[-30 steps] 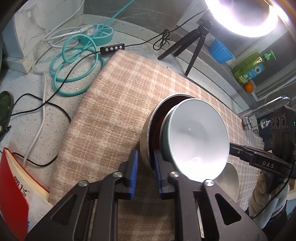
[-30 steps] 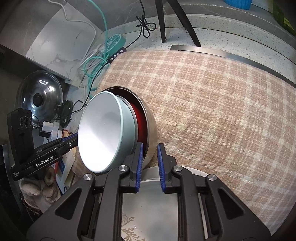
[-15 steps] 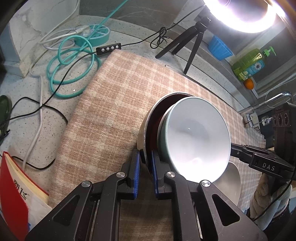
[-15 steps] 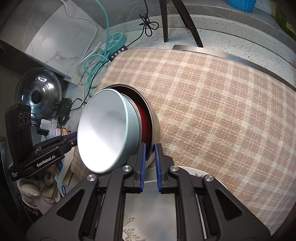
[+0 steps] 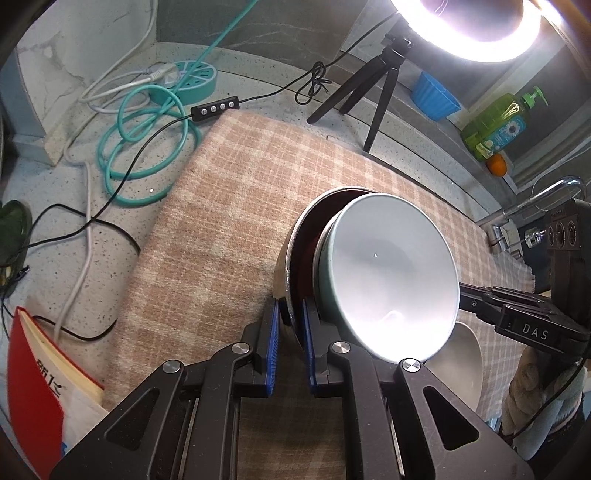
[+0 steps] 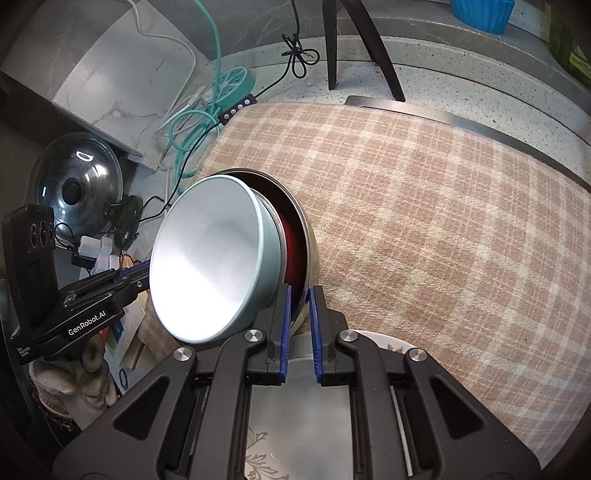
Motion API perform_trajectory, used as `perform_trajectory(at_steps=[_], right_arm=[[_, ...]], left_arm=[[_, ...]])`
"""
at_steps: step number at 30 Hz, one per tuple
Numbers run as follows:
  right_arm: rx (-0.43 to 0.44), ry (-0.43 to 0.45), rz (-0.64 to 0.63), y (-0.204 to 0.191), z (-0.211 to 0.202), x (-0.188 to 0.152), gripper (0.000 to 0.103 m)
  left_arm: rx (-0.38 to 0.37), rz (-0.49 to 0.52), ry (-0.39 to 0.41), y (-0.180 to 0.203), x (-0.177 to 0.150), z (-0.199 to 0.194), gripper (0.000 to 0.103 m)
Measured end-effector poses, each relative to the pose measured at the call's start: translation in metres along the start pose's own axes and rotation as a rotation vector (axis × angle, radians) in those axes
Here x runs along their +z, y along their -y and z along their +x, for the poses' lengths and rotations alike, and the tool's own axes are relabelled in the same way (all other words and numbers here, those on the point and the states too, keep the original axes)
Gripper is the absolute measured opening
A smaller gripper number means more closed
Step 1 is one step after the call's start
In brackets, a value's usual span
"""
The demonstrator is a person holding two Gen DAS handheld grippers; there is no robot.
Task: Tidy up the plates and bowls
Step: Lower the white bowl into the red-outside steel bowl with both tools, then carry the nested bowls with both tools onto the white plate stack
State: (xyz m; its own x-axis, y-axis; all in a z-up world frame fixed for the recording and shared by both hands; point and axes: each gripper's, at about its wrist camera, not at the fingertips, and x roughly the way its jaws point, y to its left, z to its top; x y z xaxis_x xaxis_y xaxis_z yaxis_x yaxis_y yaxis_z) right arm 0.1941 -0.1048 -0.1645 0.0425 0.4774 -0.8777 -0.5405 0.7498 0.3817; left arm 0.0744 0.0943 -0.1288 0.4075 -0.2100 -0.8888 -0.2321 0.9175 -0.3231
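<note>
A pale green bowl (image 5: 391,273) (image 6: 207,266) sits nested in a steel bowl with a red inside (image 5: 295,243) (image 6: 312,251). The stack is tipped on its side above the checked cloth (image 5: 229,206). My left gripper (image 5: 290,308) is shut on the steel bowl's rim on one side. My right gripper (image 6: 300,297) is shut on the same rim on the opposite side. Each gripper shows in the other's view, the right gripper (image 5: 517,321) and the left gripper (image 6: 92,299). A white plate with a gold pattern (image 6: 388,341) (image 5: 469,365) lies under the right gripper.
A tripod (image 5: 373,92) with a ring light (image 5: 480,33), a teal cable coil (image 5: 147,147) and a power strip (image 5: 192,77) stand behind the cloth. A red book (image 5: 33,391) lies front left. A soap bottle (image 5: 498,122), a blue cup (image 5: 436,96), a faucet (image 5: 535,203) and a pot lid (image 6: 77,177) are around.
Both grippers have closed from a small gap onto the steel bowl's rim. The nested bowls have barely shifted.
</note>
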Motion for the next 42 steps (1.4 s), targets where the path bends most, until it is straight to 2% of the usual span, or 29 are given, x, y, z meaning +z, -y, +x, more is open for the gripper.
perform_trajectory(at_steps=[13, 26, 42], right_arm=[[0.016, 0.051, -0.013, -0.003, -0.042, -0.014, 0.01], [0.008, 0.108, 0.008, 0.024, -0.103, -0.061, 0.01], [0.009, 0.062, 0.045, 0.05, -0.111, -0.117, 0.01]], left_arm=[[-0.007, 0.028, 0.051, 0.019, -0.004, -0.03, 0.011], [-0.056, 0.092, 0.065, 0.069, -0.029, -0.048, 0.011], [-0.058, 0.126, 0.001, 0.105, -0.073, -0.042, 0.011]])
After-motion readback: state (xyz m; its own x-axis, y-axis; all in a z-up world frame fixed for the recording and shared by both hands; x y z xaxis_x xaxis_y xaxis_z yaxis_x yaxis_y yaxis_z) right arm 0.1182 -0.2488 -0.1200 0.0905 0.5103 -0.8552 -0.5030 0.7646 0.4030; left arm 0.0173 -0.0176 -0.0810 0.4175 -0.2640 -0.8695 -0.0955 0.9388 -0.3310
